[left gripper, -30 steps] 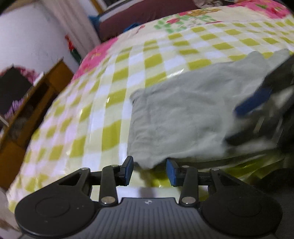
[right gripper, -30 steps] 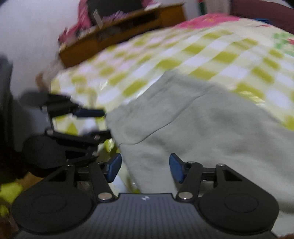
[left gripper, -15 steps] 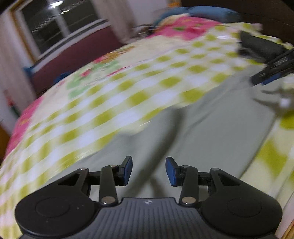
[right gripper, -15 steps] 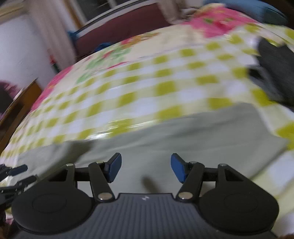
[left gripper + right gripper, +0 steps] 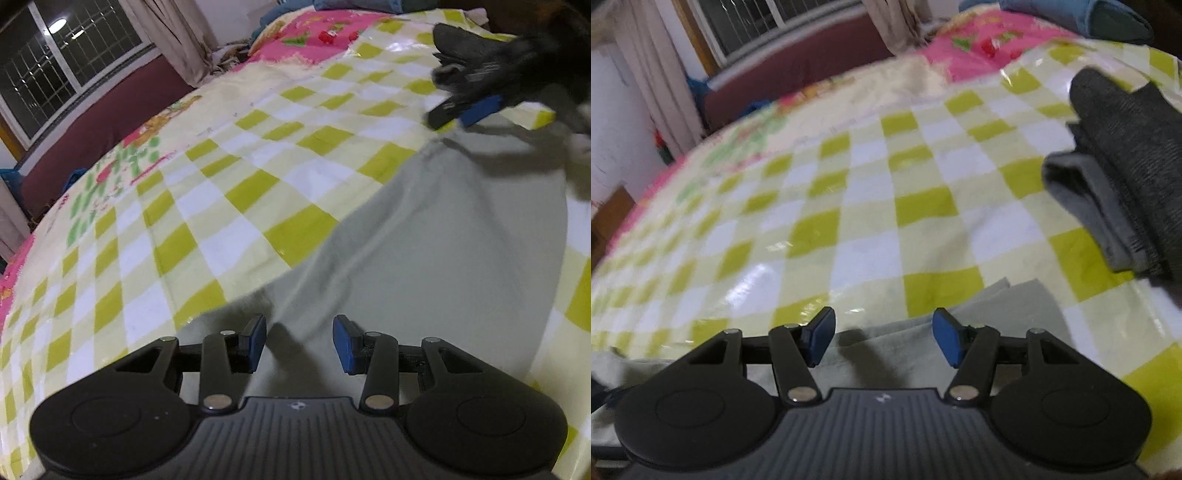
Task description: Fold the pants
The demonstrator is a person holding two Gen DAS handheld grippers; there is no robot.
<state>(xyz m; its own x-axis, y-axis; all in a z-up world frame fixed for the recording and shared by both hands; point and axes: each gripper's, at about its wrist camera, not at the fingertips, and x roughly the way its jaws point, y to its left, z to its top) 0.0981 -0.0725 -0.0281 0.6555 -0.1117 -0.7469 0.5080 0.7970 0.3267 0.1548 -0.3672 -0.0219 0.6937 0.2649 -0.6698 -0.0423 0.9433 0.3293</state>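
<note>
Pale grey-green pants (image 5: 436, 251) lie flat on a bed with a yellow-green checked plastic cover (image 5: 229, 192). My left gripper (image 5: 299, 343) is open and empty, just above the pants' near end. My right gripper (image 5: 882, 339) is open and empty over the far end of the pants (image 5: 997, 317), near their edge. The right gripper also shows in the left wrist view (image 5: 469, 110), blurred, above the far end of the pants.
A stack of folded dark grey clothes (image 5: 1123, 173) lies on the bed to the right. A pink floral part of the cover (image 5: 306, 40), a maroon wall with a window (image 5: 66, 62) and curtains (image 5: 650, 74) lie beyond the bed.
Both grippers have swung from the pants' side edge to face along the bed; the right one has moved to the far end of the pants. Both stay open.
</note>
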